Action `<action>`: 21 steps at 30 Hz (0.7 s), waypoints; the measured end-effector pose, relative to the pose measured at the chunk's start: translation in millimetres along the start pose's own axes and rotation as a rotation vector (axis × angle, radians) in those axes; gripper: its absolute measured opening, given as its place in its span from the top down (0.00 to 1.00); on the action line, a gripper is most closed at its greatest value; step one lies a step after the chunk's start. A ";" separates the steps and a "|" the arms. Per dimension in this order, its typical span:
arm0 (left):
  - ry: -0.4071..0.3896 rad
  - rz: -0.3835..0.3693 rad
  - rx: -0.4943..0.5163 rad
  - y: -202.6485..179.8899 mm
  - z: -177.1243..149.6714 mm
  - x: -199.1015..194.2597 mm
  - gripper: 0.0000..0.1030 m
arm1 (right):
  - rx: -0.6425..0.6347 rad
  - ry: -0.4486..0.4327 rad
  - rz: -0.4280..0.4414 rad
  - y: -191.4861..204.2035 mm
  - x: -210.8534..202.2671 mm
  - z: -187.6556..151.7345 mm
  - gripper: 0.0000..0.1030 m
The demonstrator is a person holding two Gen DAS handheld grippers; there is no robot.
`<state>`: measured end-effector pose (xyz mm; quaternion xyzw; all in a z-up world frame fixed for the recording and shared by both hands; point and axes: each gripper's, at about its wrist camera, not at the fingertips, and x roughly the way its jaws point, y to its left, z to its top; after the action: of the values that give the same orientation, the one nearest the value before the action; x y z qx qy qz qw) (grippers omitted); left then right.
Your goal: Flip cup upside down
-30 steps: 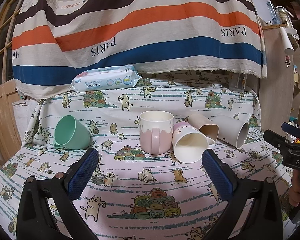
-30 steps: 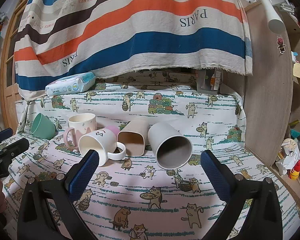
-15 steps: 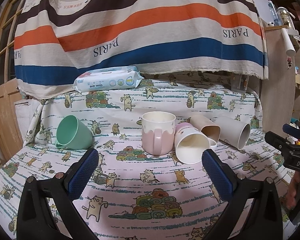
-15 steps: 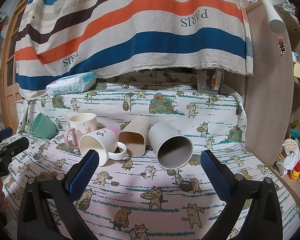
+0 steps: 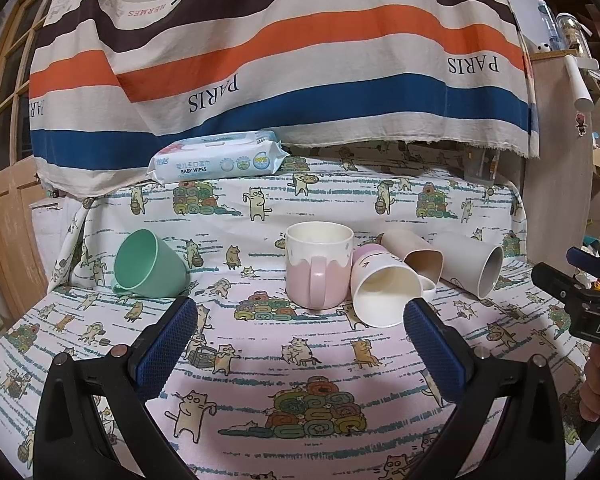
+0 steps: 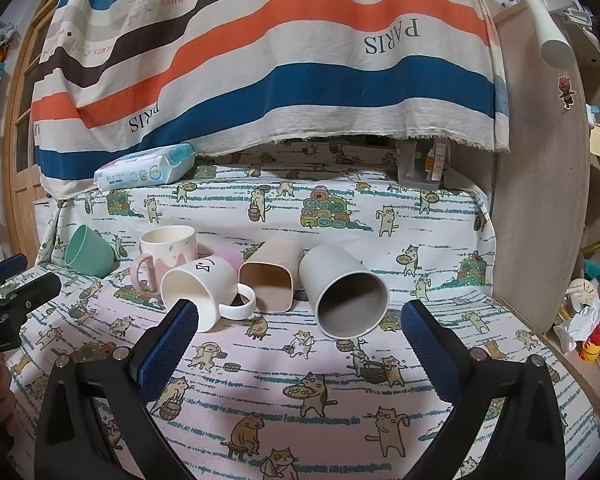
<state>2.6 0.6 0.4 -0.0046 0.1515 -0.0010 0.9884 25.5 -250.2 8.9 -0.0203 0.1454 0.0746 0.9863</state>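
The cat-print surface (image 5: 260, 360) is carrying five cups; only the pink mug (image 5: 318, 266) is standing upright, handle facing out, likely the one to flip. Left gripper (image 5: 300, 344) and right gripper (image 6: 298, 342) are hovering spread, empty.

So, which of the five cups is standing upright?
The pink mug with the cream drip rim, its mouth facing up. The green, white, beige and grey cups all lie tipped over.
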 end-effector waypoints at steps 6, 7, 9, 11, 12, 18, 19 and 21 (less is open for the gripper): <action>-0.001 0.001 -0.001 0.2 0.2 -0.2 0.00 | 0.001 0.000 0.000 -0.5 -0.1 -0.1 0.01; -0.006 0.009 -0.003 0.1 -0.1 -0.9 0.00 | 0.001 0.000 0.000 -0.1 0.0 -0.1 0.01; -0.016 0.025 -0.015 2.2 -0.6 -2.4 0.01 | 0.001 -0.001 0.000 -0.3 0.0 -0.2 0.01; -0.013 0.017 -0.022 3.3 -1.3 -2.1 0.01 | 0.000 -0.001 0.000 -0.1 0.1 -0.2 0.01; -0.010 0.019 -0.019 2.5 -1.3 -1.4 0.01 | 0.000 -0.001 0.001 0.3 0.2 -0.2 0.01; -0.009 0.012 -0.004 -0.6 -2.2 -2.3 0.00 | -0.001 -0.001 0.004 1.0 0.0 -0.1 0.01; -0.007 0.013 -0.006 -0.2 -2.1 -2.1 0.00 | -0.001 -0.001 0.004 1.5 0.0 0.0 0.01; -0.007 0.012 -0.004 -0.4 -1.8 -2.2 0.01 | 0.000 -0.001 0.004 1.0 0.1 -0.1 0.01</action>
<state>0.0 0.2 -0.7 -0.0056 0.1479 0.0051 0.9890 25.4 -249.2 8.7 -0.0201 0.1449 0.0765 0.9863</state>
